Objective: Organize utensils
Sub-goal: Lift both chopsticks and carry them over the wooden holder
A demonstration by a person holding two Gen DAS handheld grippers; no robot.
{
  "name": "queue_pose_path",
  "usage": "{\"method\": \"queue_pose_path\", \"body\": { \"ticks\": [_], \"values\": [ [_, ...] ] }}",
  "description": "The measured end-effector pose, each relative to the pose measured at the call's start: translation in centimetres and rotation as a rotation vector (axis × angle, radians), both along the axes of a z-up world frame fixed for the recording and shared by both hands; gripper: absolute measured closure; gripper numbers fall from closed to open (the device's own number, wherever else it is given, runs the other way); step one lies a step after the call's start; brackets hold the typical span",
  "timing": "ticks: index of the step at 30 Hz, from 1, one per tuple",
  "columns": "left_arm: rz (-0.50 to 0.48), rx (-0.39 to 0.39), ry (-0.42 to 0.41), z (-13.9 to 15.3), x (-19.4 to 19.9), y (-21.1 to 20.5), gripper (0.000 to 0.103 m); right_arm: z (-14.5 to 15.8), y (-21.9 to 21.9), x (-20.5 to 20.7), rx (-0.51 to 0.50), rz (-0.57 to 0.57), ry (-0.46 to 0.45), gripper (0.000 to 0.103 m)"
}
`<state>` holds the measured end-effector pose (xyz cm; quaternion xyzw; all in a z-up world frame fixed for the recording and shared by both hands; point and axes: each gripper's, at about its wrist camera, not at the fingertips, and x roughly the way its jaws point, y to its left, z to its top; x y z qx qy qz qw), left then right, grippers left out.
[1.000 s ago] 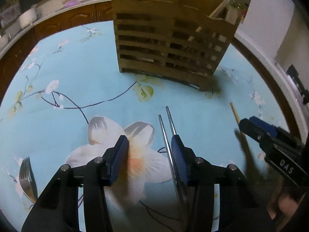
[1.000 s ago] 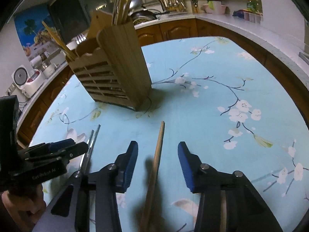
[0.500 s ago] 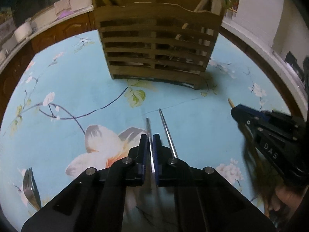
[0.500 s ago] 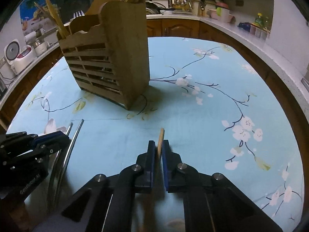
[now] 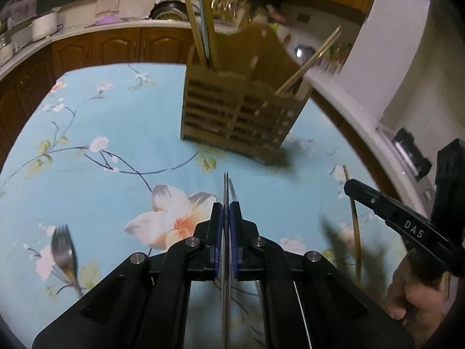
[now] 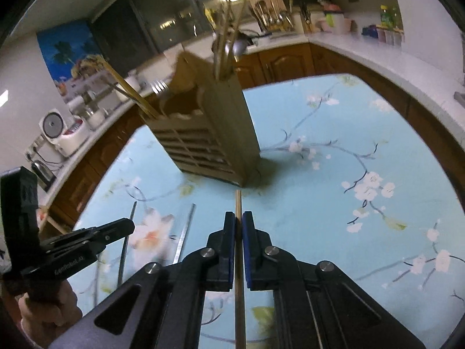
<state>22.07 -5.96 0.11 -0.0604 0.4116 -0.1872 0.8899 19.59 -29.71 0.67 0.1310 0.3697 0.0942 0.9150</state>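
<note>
My left gripper [image 5: 226,206] is shut on a metal chopstick [image 5: 225,187] and holds it above the blue flowered tablecloth [image 5: 101,180]. My right gripper [image 6: 238,216] is shut on a wooden chopstick [image 6: 238,203], also lifted; it shows in the left wrist view [image 5: 353,212]. A slatted wooden utensil holder [image 5: 238,116] stands ahead of both grippers, with chopsticks and utensils sticking out of it; it also shows in the right wrist view [image 6: 209,142]. A second metal chopstick [image 6: 184,232] lies on the cloth. A fork [image 5: 64,257] lies at the left.
Wooden cabinets with a white counter [image 5: 122,27] curve around the table. A rice cooker [image 6: 62,131] and other kitchenware stand on the counter at the left of the right wrist view. A white counter edge [image 5: 363,122] runs along the table's right side.
Both grippers closed on their chopsticks about half a second ago. Both have since lifted off the cloth, and the holder now looks farther and lower in both views.
</note>
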Motion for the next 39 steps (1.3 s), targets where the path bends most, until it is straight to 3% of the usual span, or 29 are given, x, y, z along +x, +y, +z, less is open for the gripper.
{"method": "queue_pose_path", "body": {
  "ticks": [10,19,39],
  "values": [
    [-0.001,-0.062,-0.1,5.5,-3.8,2.2,0.099,5.8,0.5,-3.6,0.022,0.008,-0.138,0.098],
    [0.01,-0.09,-0.177,8.7,-5.3,3.7,0.099,9.9,0.7,-5.3,0.035,0.012,-0.253,0.098],
    [0.017,-0.1,-0.221,10.3,-4.9,3.9,0.099,10.4,0.2,-4.6,0.054,-0.01,-0.316,0.098]
  ]
}}
